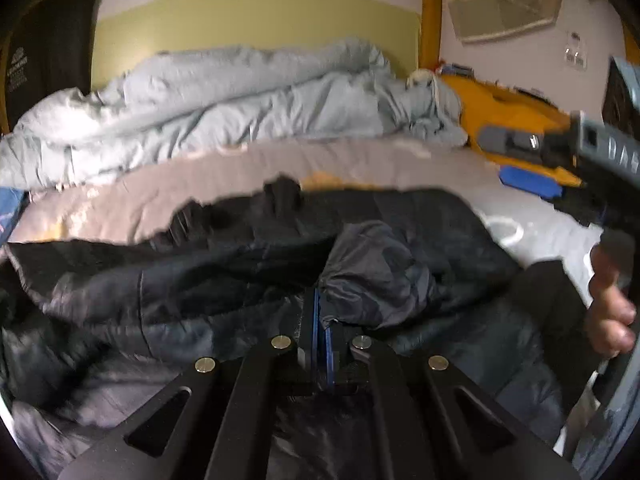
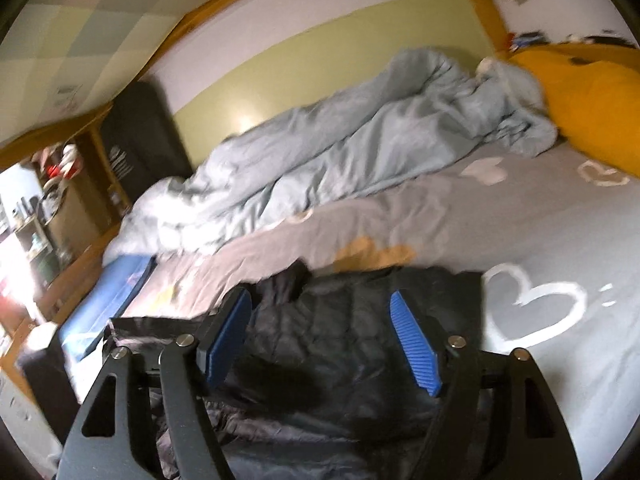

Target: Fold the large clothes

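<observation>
Closest to us, the left hand-held gripper (image 1: pixel 320 334) has its blue pads pressed together on a bunched fold of the jacket (image 1: pixel 248 280); fabric puffs out just above the fingertips. No gap shows between the pads.

The right hand-held gripper (image 2: pixel 326 340) stands wide, blue ribbed pads (image 2: pixel 416 350) well apart. We see jacket (image 2: pixel 340 340) below and between them, but the pads don't press on it. No earlier view here, so we only call it wide and empty.

In the left view, the right hand-held gripper (image 1: pixel 532 142) also shows at the right edge, grey body, with a hand (image 1: pixel 610 312) wrapped round its handle lower down.

The jacket is dark, quilted, crumpled, lying on the near part of the bed (image 2: pixel 540 240). Its far edge is ragged and blurred in both views. Which part of it is clamped, we cannot tell.

Beyond it, the sheet is grey with white heart outlines (image 2: pixel 532 304) just right of the jacket and an orange patch at its far edge.

Farther back, a light blue duvet (image 1: pixel 224 100) is heaped along the wall side of the bed. A yellow pillow (image 2: pixel 596 112) touches its right end.

Behind that, a green and white wall with a wooden frame. A dark garment (image 2: pixel 140 140) hangs at the left, shelves beside it, blurred.
</observation>
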A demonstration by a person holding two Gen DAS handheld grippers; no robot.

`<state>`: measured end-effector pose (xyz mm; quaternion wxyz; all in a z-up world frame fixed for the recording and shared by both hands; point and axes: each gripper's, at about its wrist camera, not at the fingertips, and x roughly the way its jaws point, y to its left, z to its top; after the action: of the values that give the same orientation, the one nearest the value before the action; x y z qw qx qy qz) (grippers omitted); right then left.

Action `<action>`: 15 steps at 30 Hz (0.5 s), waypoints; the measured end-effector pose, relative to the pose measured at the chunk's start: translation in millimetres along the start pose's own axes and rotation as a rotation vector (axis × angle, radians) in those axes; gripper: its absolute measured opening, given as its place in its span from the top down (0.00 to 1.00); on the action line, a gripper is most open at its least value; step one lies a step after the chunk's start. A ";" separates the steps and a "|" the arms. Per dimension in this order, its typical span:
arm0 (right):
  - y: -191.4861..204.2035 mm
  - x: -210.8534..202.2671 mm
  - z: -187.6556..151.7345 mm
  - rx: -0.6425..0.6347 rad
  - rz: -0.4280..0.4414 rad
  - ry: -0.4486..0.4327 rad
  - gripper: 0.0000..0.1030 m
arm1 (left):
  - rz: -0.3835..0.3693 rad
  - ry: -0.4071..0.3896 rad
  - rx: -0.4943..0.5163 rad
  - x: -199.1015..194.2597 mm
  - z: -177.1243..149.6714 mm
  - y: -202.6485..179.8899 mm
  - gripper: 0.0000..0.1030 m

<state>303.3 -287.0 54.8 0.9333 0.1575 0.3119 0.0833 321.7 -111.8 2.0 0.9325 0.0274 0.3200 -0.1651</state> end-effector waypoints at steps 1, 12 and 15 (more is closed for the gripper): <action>0.4 7.2 -3.0 0.004 0.011 0.029 0.31 | 0.009 0.000 0.000 2.5 -4.3 1.7 0.97; -5.1 79.5 -34.8 0.119 0.161 0.354 0.32 | -0.032 0.105 -0.052 28.2 -13.7 17.4 0.87; 12.2 84.8 -42.2 0.034 0.169 0.405 0.32 | -0.051 0.073 -0.072 9.7 -12.1 24.9 0.50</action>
<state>344.1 -243.8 -20.0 0.8384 0.1787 0.4801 0.1859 329.9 -89.2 -14.8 0.9161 -0.0084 0.3601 -0.1761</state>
